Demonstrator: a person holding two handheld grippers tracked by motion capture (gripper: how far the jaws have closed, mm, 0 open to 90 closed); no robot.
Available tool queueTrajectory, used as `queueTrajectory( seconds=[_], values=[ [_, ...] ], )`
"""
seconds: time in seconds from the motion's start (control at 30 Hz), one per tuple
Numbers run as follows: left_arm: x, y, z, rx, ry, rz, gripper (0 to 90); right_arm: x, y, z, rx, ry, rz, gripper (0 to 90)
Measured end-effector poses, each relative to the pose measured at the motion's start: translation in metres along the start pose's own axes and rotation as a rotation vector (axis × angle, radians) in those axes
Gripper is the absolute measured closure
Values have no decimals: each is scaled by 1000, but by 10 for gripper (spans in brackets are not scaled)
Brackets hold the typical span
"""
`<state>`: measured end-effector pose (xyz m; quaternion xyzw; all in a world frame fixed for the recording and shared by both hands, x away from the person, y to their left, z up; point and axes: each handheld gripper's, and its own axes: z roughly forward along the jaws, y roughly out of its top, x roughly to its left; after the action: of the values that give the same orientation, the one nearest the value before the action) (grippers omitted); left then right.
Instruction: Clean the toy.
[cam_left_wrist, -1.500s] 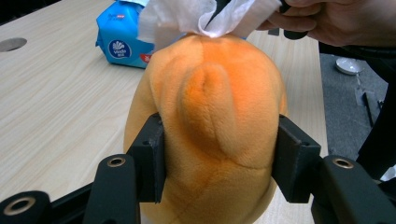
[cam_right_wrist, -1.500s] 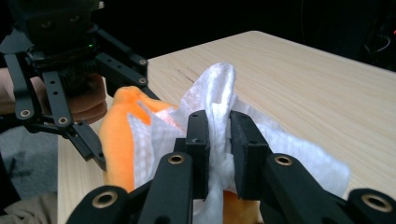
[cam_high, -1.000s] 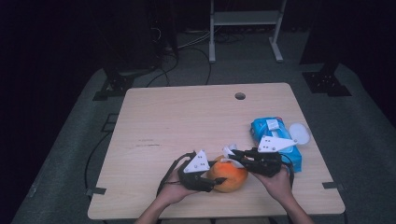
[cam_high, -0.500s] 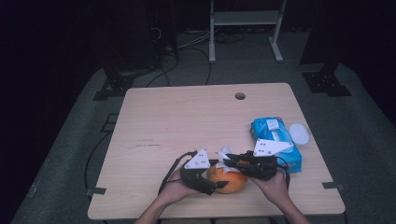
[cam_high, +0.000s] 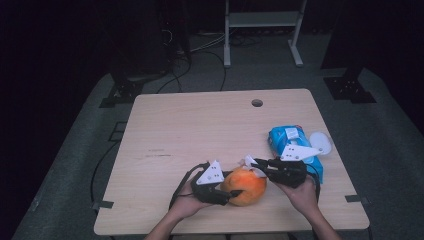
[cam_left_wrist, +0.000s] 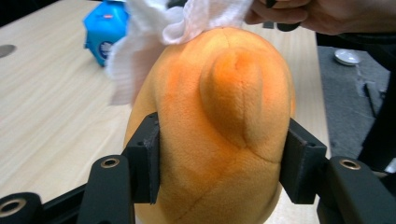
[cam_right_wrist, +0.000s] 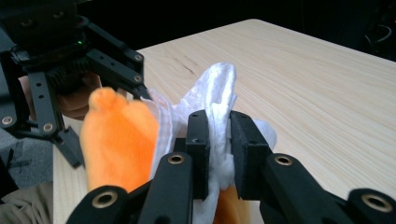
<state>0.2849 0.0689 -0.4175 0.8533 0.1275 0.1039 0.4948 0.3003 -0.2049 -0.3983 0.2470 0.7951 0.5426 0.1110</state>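
One orange plush toy (cam_high: 244, 185) is sitting on the one wooden table (cam_high: 200, 130). One white wipe (cam_right_wrist: 215, 100) is lying against the toy. One blue pack of wipes (cam_high: 291, 141) is lying near the right edge, and one small white round object (cam_high: 320, 142) is resting beside it. Two grippers are showing, a left gripper (cam_high: 223, 192) and a right gripper (cam_high: 258, 165).

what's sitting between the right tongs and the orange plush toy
A white wipe: the right tongs pinch it against the orange plush toy, as the right gripper view shows.
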Motion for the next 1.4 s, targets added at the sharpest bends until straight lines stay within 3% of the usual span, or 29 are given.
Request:
queueTrajectory(
  seconds=[0.07,0.2,0.3,0.4,0.47,0.57,0.63,0.7,0.8,0.9,1.0,1.1,1.17,1.3,1.4],
  values=[
    [2,0,-2,0,24,-10,425,5,2,0,-26,21,9,777],
    [7,-2,-7,7,58,-20,426,16,8,6,-34,55,-29,776],
    [6,-4,-6,10,59,-18,425,7,3,10,-28,75,12,776],
    [6,-3,-5,8,57,-24,422,-1,0,8,-22,48,36,776],
    [6,-3,-4,3,57,-35,419,1,0,6,-31,47,42,777],
    [4,-2,1,12,50,-41,406,16,5,11,-63,118,29,777],
    [1,-1,2,17,53,-42,400,31,11,18,-68,166,-11,776],
    [0,-2,2,18,55,-38,399,40,15,22,-51,154,-56,777],
    [-1,-2,1,19,46,-22,395,29,13,22,-52,141,-26,777],
    [0,-2,0,23,49,-13,395,12,5,16,-20,48,-7,777],
    [4,-3,-2,7,61,-43,403,-4,-3,8,-4,-10,27,778],
    [7,-2,-3,-6,70,-74,414,-2,-3,5,-15,-15,31,778],
    [9,-3,-4,-15,72,-101,416,8,1,8,-26,0,1,778],
    [17,-6,-10,-34,90,-162,422,23,8,12,-56,75,-28,777],
    [24,-9,-15,-50,112,-208,425,28,7,18,-30,85,-54,777]
  ],
)
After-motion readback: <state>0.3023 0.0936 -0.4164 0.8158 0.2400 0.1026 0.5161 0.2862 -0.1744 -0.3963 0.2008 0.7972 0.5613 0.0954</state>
